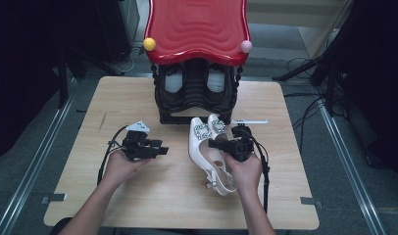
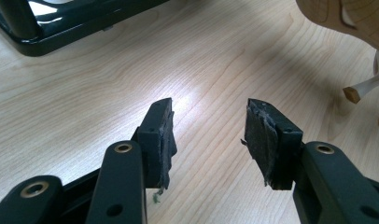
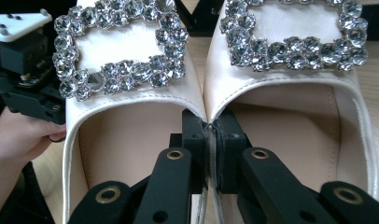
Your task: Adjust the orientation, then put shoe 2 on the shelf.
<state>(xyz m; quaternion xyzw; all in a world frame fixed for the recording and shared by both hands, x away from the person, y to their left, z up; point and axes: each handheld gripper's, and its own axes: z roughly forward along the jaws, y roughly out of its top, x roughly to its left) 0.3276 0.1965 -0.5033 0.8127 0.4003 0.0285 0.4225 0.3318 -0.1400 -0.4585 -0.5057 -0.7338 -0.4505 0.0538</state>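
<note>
High view: right claw [image 1: 225, 143] pinching both white shoes [image 1: 207, 147] together at their inner edges, right of centre on the desk [image 1: 153, 191], near the red-topped rack [image 1: 197, 29]. Left gripper view: left claw [image 2: 208, 133] gaping wide over bare desk. Right gripper view: pads [image 3: 197, 135] clamping the adjoining shoe rims below jewelled buckles [image 3: 120, 51].
</note>
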